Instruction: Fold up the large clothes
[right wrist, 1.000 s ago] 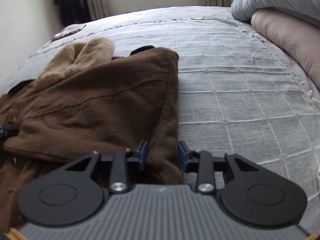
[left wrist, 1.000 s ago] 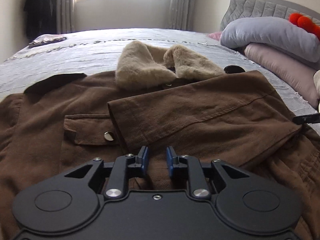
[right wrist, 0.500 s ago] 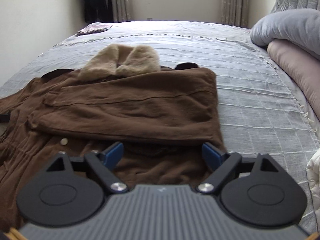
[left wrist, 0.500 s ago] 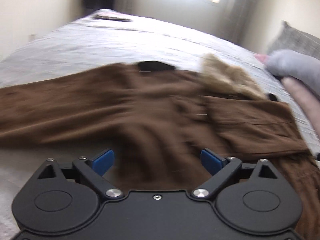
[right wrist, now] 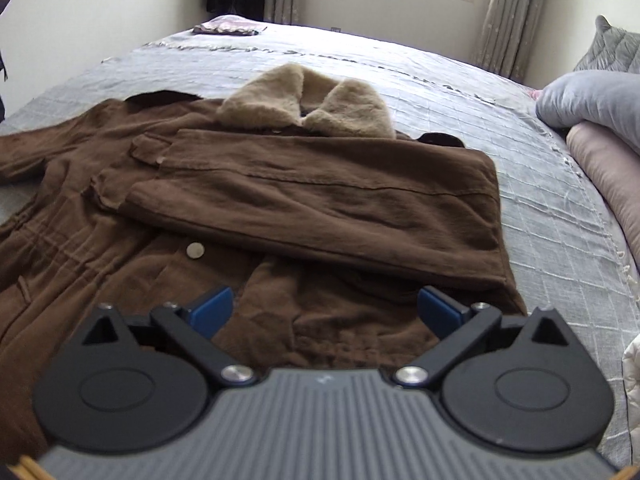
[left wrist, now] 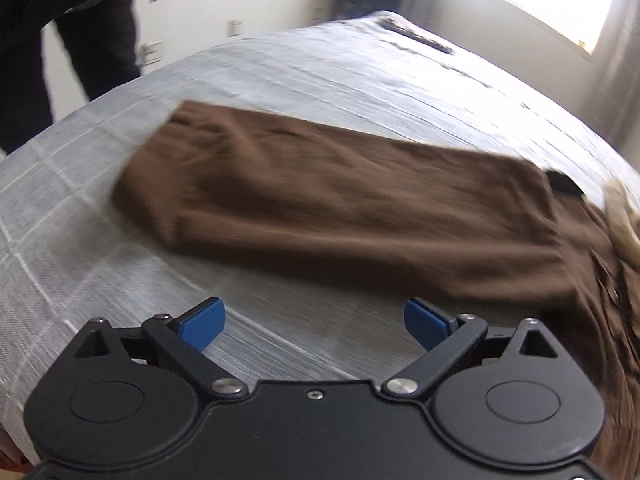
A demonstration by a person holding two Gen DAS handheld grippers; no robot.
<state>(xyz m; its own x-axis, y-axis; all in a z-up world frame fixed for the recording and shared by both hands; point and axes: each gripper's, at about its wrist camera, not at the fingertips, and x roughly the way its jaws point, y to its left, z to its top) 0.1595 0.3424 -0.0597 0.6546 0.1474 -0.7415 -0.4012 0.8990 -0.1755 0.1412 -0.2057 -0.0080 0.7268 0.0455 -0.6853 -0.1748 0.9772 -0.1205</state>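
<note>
A brown coat (right wrist: pixel 312 208) with a beige fur collar (right wrist: pixel 308 100) lies flat on the grey bedspread (right wrist: pixel 540 216). One sleeve is folded across its chest. The other sleeve (left wrist: pixel 328 208) lies stretched out to the left, blurred in the left wrist view. My left gripper (left wrist: pixel 314 322) hovers over bare bedspread just in front of that sleeve; its jaws are opening with nothing between them. My right gripper (right wrist: pixel 325 311) hangs above the coat's lower front. Its jaws are opening too, and no cloth is pinched between its blue pads (right wrist: pixel 212 310).
Grey (right wrist: pixel 592 100) and pink (right wrist: pixel 608 168) pillows are stacked at the bed's right side. A small folded cloth (right wrist: pixel 226 26) lies at the far end. A person's dark legs (left wrist: pixel 80 40) stand beyond the bed's left corner. White bedding (right wrist: pixel 632 360) shows at the right edge.
Both grippers have opened off the coat. The left one swung left, from the folded sleeve to the outstretched sleeve. The right one drew back, showing the whole coat.
</note>
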